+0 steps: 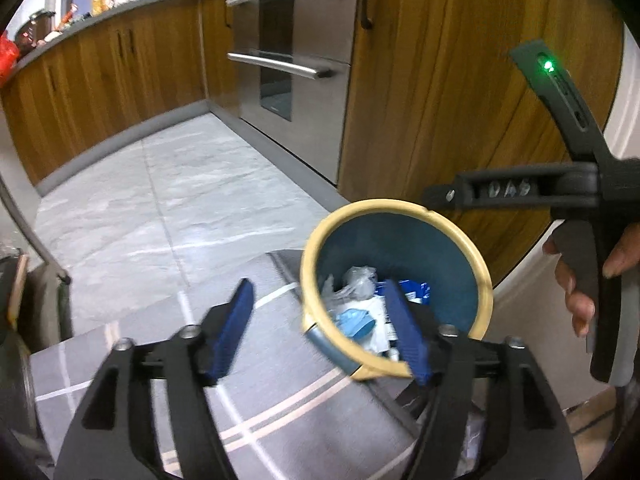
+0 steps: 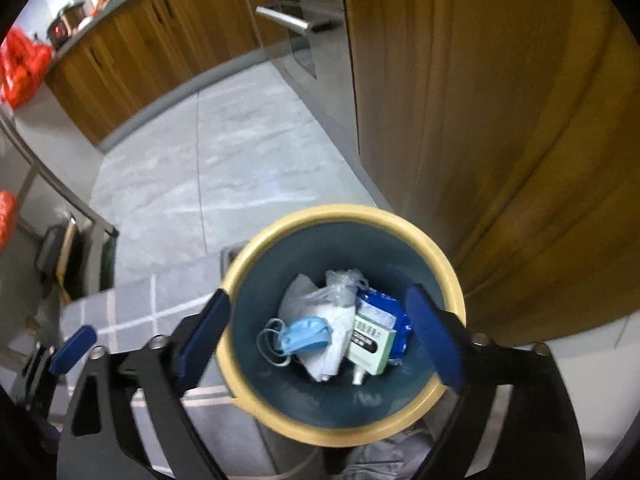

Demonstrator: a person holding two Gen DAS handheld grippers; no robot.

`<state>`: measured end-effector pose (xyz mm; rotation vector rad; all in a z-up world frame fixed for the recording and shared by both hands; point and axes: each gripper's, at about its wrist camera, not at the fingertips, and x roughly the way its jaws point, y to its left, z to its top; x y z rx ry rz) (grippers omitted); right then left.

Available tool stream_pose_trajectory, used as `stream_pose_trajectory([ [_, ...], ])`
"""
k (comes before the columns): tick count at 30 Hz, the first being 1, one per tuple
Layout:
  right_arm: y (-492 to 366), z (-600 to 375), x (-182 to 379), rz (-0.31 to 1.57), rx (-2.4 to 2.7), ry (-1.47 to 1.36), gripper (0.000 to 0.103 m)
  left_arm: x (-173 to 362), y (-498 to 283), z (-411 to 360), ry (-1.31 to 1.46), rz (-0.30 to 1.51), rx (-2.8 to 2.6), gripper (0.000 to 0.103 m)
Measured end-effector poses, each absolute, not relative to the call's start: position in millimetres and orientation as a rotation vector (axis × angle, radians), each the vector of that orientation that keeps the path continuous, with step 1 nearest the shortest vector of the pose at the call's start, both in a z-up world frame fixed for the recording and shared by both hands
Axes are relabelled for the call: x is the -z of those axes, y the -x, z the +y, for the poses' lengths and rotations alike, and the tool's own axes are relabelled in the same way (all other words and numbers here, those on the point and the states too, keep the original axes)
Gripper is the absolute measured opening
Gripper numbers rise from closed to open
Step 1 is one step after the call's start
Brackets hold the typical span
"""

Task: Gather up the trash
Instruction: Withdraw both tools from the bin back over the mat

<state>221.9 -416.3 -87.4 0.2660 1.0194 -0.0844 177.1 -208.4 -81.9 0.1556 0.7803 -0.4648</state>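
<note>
Both hand-held grippers, left and right, spread empty over trash-filled bin, wooden cabinet beside, grey mat beneath.

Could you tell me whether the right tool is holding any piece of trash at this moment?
No, the right tool is open and empty above the bin, where the blue face mask already lies.

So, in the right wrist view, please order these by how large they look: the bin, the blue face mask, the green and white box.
1. Bin, by far the largest.
2. Green and white box and blue face mask: they look much alike in size and the mask is crumpled, so I will not rank them.
</note>
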Motion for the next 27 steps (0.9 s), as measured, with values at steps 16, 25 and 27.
stream_pose_trajectory([
  [16, -157, -342, 60, 0.954, 0.0, -0.206, 0.098, 41, -110, -119, -0.098, 0.749, 0.305, 0.095],
  [25, -121, -304, 64, 0.961, -0.04, -0.113, 0.098, 34, -67, -87, -0.075, 0.746, 0.258, 0.097],
  [27, -113, -298, 67, 0.975, -0.047, -0.11, 0.098, 35, -59, -78, -0.054, 0.744, 0.245, 0.097],
])
